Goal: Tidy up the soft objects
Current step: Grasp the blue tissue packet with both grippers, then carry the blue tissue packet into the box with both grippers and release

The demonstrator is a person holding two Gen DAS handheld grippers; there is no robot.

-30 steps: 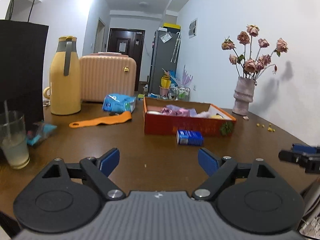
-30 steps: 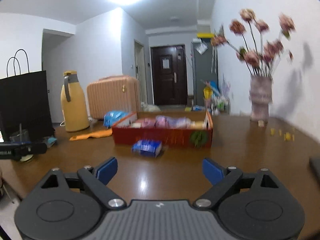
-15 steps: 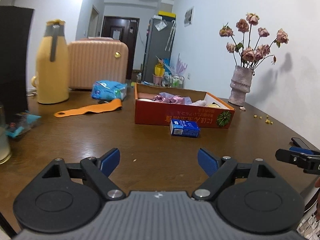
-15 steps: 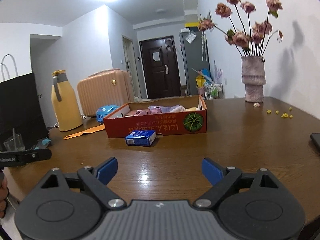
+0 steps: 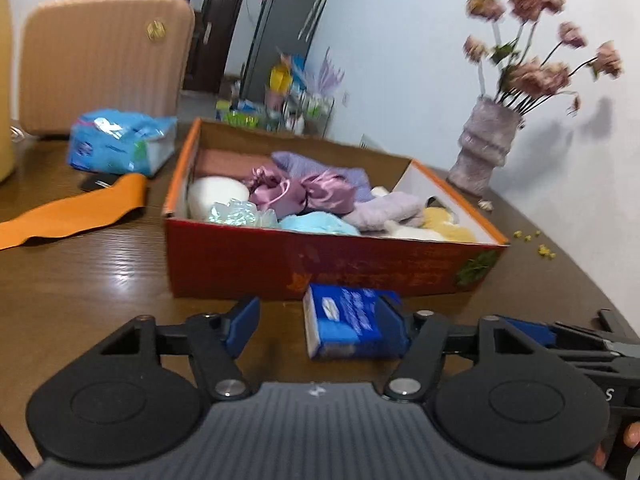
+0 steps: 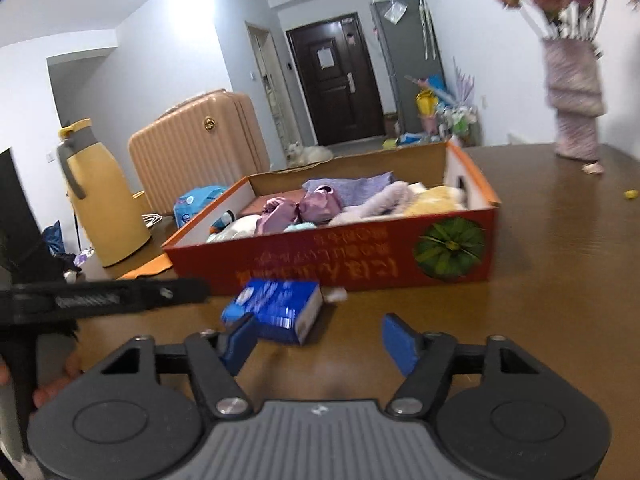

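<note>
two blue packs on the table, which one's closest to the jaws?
The small dark-blue pack lying just in front of the red box, right by the left gripper. The larger light-blue pack sits far back beside the suitcase.

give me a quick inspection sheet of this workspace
surface: brown wooden table, yellow crumbs near the vase
job's things: red box holds soft items: pink satin piece, lilac cloth, light blue piece
clutter: blue pack in front of the box, orange strip, tissue pack, yellow flask, suitcase, vase of flowers
grippers: left gripper and right gripper both open, jaws just been closing; blue pack lies by each one's pads, contact unclear
cables: nothing seen
surroundings: dark door, grey fridge, white animal on the floor
</note>
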